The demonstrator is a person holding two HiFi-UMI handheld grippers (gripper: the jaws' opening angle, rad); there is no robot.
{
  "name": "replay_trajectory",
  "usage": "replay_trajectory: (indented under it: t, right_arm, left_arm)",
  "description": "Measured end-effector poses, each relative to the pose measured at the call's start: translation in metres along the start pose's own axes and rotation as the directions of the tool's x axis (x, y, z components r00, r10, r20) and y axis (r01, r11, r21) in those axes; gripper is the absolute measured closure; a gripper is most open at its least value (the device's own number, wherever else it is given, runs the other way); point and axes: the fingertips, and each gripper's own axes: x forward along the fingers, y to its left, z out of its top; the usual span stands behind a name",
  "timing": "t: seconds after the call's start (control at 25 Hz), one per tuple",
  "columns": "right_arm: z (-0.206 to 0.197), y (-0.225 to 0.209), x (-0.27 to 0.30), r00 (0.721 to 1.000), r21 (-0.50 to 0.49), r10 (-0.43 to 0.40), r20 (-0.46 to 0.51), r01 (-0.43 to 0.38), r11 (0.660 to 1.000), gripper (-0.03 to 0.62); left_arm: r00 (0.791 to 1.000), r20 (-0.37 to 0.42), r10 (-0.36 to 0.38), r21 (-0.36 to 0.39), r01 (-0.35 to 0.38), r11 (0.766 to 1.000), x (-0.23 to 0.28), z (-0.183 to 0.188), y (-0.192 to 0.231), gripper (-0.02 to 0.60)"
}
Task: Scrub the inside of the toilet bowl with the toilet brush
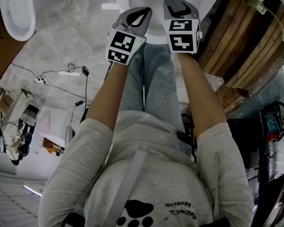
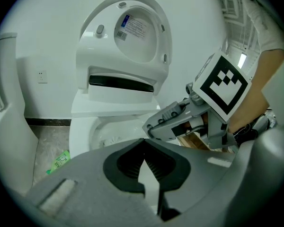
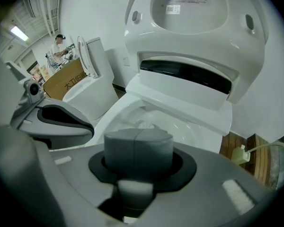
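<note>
The person stood over the toilet bowl [image 2: 95, 125] with both arms held out in front. The toilet's seat and lid [image 2: 132, 32] were tipped up at the back. The right gripper [image 1: 174, 3] was clamped round a grey cylindrical handle, most likely the top of the toilet brush [image 3: 138, 148], and pointed down toward the open bowl. The brush's head could not be made out for certain, though a pale tufted shape low in the bowl might have been it. The left gripper [image 2: 144, 145] had its jaws pressed together at the tips with nothing between them. It hung just beside the right one, near the front rim.

The step in hand looked like the scrub itself, at or near its start. A firm hold mattered most, since a round handle would tend to twist between two jaws once the bristles dragged on glazed porcelain. Short strokes under the rim first, then down the walls toward the water, would probably cover the whole inside. Keeping the head below the rim would stop drops from flicking onto the floor [image 1: 71, 37] or the person's trousers [image 1: 154, 84]. The idle left gripper was best kept clear of the handle's swing. The raised seat and lid looked only propped, so a knock from the right gripper's marker cube [image 1: 182, 34] might bring them down.
</note>
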Motion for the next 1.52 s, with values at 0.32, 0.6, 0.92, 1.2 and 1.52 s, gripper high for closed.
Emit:
replay_trajectory:
  t: [0.32, 0.6, 0.92, 1.2, 1.52]
  right_arm:
    - [0.000, -0.017, 0.000, 1.000, 0.020, -0.014, 0.017, 0.013, 1.000, 0.444]
    - [0.001, -0.034, -0.006, 0.999, 0.059, -0.035, 0.034, 0.033, 0.998, 0.444]
    - [-0.006, -0.053, -0.016, 0.995, 0.097, -0.084, 0.050, 0.079, 0.992, 0.444]
    - [-0.016, -0.075, -0.027, 0.989, 0.128, -0.137, 0.059, 0.128, 0.983, 0.445]
    - [-0.029, -0.085, -0.038, 0.985, 0.149, -0.166, 0.047, 0.157, 0.976, 0.445]
  left_arm:
    - [1.000, -0.005, -0.007, 0.008, 0.008, 1.000, 0.006, 0.000, -0.005, 0.586]
    - [1.000, -0.009, -0.021, 0.016, 0.021, 1.000, 0.011, 0.003, -0.013, 0.586]
    - [0.998, -0.008, -0.061, 0.025, 0.061, 0.998, 0.016, 0.003, -0.027, 0.586]
    - [0.995, -0.001, -0.101, 0.039, 0.101, 0.994, 0.024, 0.008, -0.041, 0.586]
    - [0.993, -0.005, -0.121, 0.053, 0.121, 0.991, 0.026, 0.004, -0.053, 0.586]
